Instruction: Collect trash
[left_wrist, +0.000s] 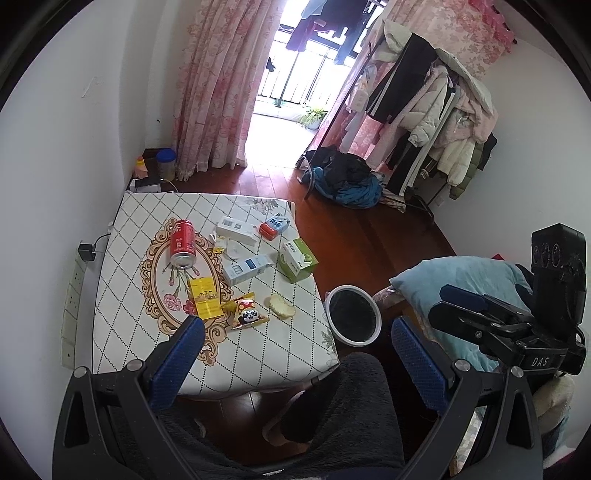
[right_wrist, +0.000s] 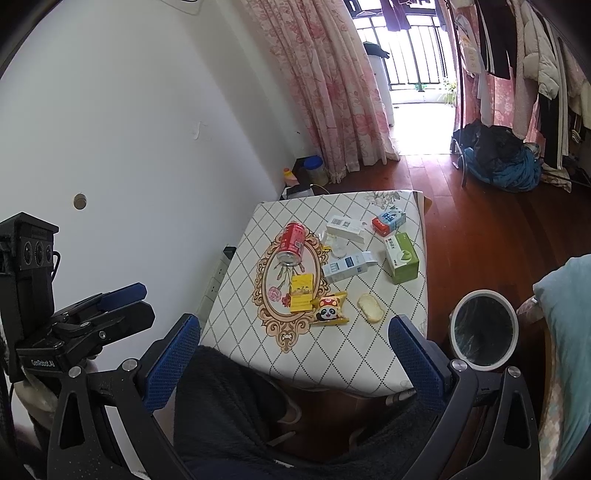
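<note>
Both grippers, left (left_wrist: 295, 354) and right (right_wrist: 293, 347), hover above the table (right_wrist: 332, 354), fingers wide, holding nothing

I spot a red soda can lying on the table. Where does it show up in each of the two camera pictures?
Left wrist view: red can lies left of centre, on the table's ornate oval.
Right wrist view: the can lies just left of centre, on the same oval.
Shared landmark: the yellow packet just nearer the camera than the can.

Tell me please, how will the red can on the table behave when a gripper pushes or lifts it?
The red can lies on its side on the table, so a push would probably roll it. Its open end faces the camera; likely empty and light. Thin walls may dent under a hard squeeze.
</note>
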